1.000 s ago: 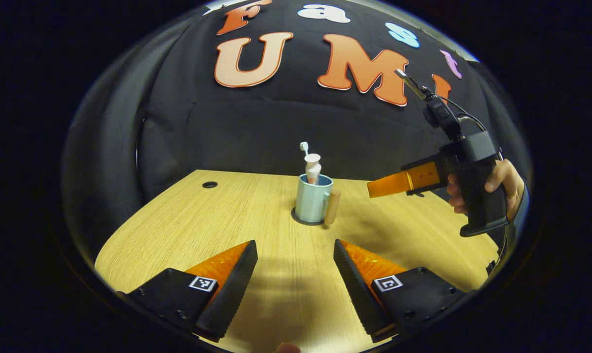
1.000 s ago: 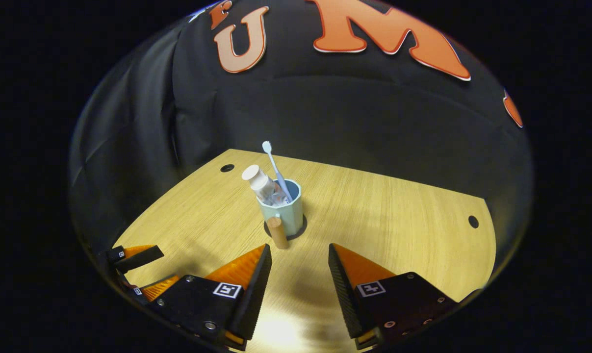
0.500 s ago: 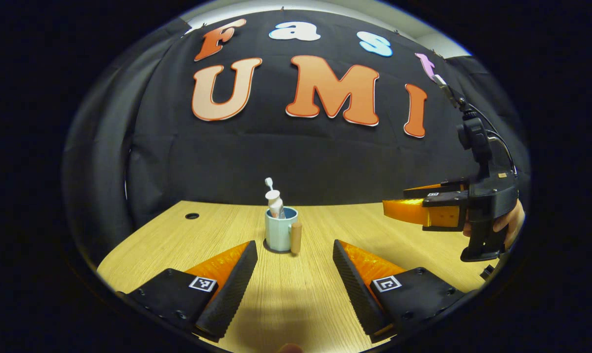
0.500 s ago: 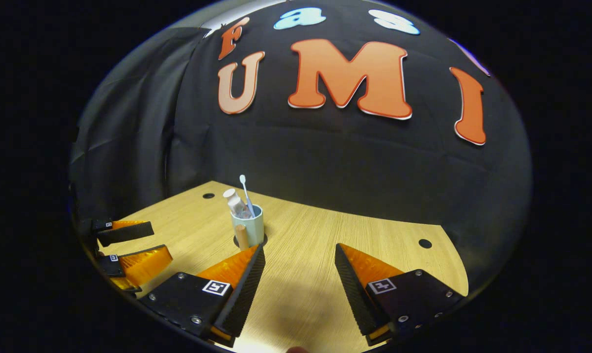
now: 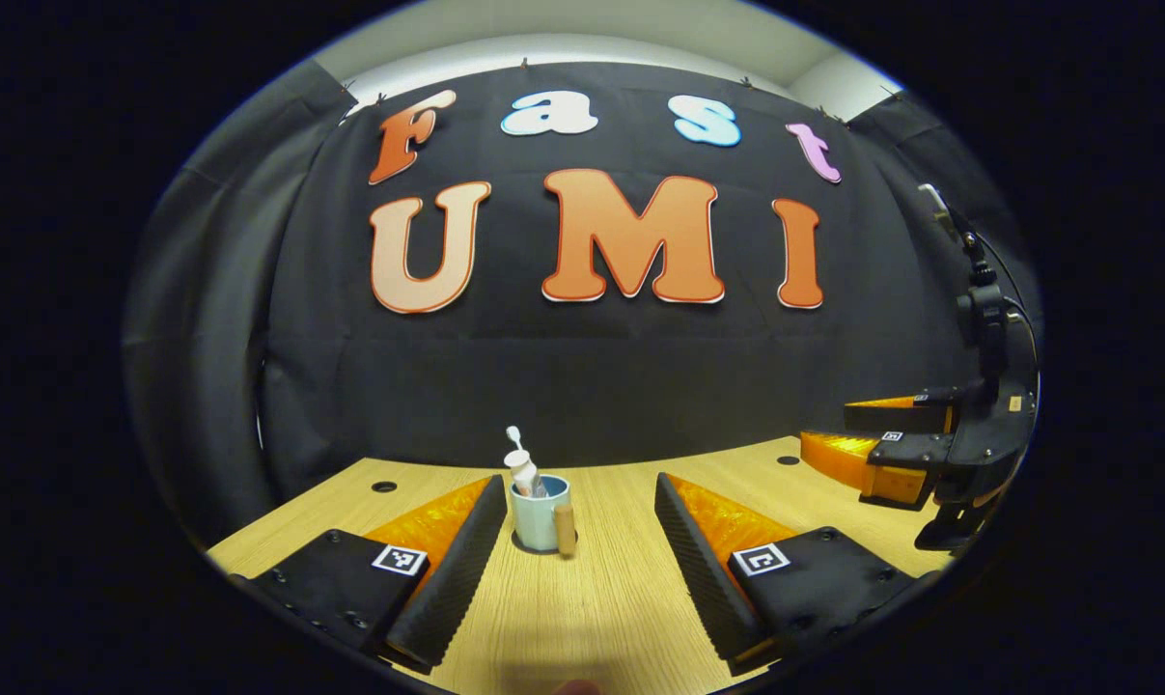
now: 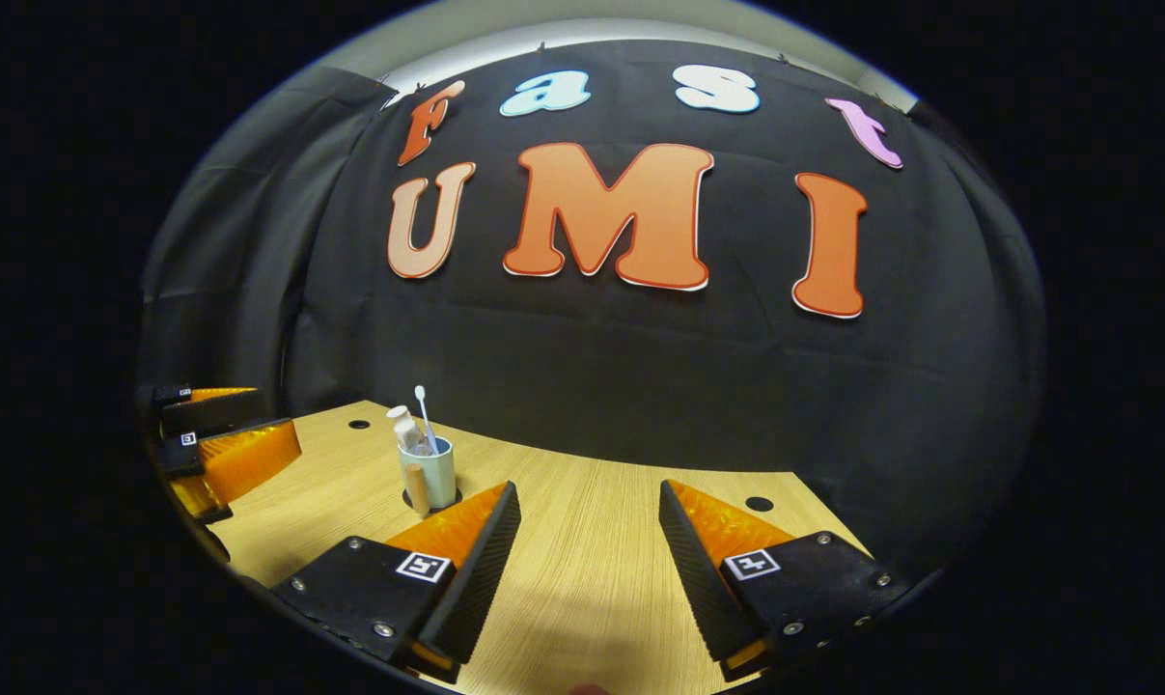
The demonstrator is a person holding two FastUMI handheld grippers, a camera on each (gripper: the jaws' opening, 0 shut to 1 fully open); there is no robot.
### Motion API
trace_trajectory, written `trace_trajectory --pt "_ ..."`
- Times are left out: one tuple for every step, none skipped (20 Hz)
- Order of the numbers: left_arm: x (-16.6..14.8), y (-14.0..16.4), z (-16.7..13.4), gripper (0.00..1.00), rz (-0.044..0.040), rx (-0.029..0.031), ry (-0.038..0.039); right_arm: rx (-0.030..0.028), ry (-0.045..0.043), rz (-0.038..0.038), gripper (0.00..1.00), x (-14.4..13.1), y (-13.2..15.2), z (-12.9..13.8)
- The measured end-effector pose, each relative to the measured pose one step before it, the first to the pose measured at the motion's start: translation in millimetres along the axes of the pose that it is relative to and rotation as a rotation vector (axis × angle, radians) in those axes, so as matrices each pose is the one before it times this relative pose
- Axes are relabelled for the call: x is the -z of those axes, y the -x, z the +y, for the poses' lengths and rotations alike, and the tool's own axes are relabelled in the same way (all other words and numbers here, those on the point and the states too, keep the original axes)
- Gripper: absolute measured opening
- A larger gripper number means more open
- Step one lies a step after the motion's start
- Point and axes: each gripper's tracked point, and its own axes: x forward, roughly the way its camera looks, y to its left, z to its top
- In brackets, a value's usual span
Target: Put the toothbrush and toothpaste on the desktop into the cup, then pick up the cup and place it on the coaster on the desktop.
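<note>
A pale blue cup (image 5: 537, 522) (image 6: 438, 473) with a wooden handle stands upright on a dark round coaster (image 5: 522, 543) (image 6: 415, 502) on the wooden desktop (image 5: 582, 618). A white toothbrush (image 5: 514, 436) (image 6: 422, 410) and a toothpaste tube (image 5: 521, 471) (image 6: 402, 426) stick up out of it. My left gripper (image 5: 579, 521) is open and well back from the cup, nothing between its fingers. My right gripper (image 6: 589, 526) is open too, to the right of the cup and apart from it. It appears as well at the right edge of the left gripper view (image 5: 891, 444).
The desktop has small round cable holes (image 5: 384, 486) (image 6: 759, 504) near its back edge. The booth's black cloth wall (image 6: 640, 347) rises right behind the table. The left gripper shows at the left edge of the right gripper view (image 6: 220, 449).
Both grippers have pulled back and tilted up away from the cup, which now looks smaller and lower. The cup, toothbrush and toothpaste have stayed in place on the coaster.
</note>
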Motion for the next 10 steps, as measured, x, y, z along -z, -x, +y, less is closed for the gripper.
trace_trajectory --pt "-0.25 0.24 -0.54 0.99 -0.01116 -0.00117 0.00032 0.01065 -0.00932 -0.01211 0.88 3.03 2.10 -2.00" --pt "-0.37 0.27 -1.32 1.00 -0.00930 -0.00153 -0.00086 0.00643 -0.01376 -0.00880 0.88 2.63 4.46 -1.03" --pt "-0.37 0.77 0.22 1.00 -0.00765 -0.00518 -0.00345 -0.00114 -0.01766 -0.00796 0.88 4.43 2.68 0.44" --pt "-2.62 0.64 0.69 1.00 -0.01037 -0.00496 -0.00608 -0.00090 -0.01867 -0.00710 0.88 3.37 1.18 0.67" --pt "-2.19 -0.28 0.95 0.99 -0.01094 -0.00635 -0.00328 -0.00152 -0.01535 -0.00348 0.88 3.58 1.96 -0.54" --pt "-0.78 2.32 -0.65 0.99 -0.00803 -0.00315 0.00102 0.00121 -0.01044 -0.00199 0.88 3.36 -0.10 -0.86" --pt "0.55 0.46 -0.43 0.99 -0.00217 -0.00027 0.00445 0.00434 -0.00470 -0.00119 0.88 2.42 1.43 -1.37" --pt "1.18 0.19 -0.26 1.00 -0.00097 0.00065 0.00461 0.00391 -0.00269 -0.00246 0.88 1.11 0.89 -1.53" --pt "-0.19 -0.20 -0.07 1.00 -0.00191 -0.00133 0.00148 0.00421 -0.00092 -0.00309 0.88 0.99 0.05 -0.05" --pt "-0.39 -1.46 1.62 0.99 -0.00371 -0.00456 0.00010 0.00034 0.00083 -0.00466 0.88 -0.20 1.20 -0.46"
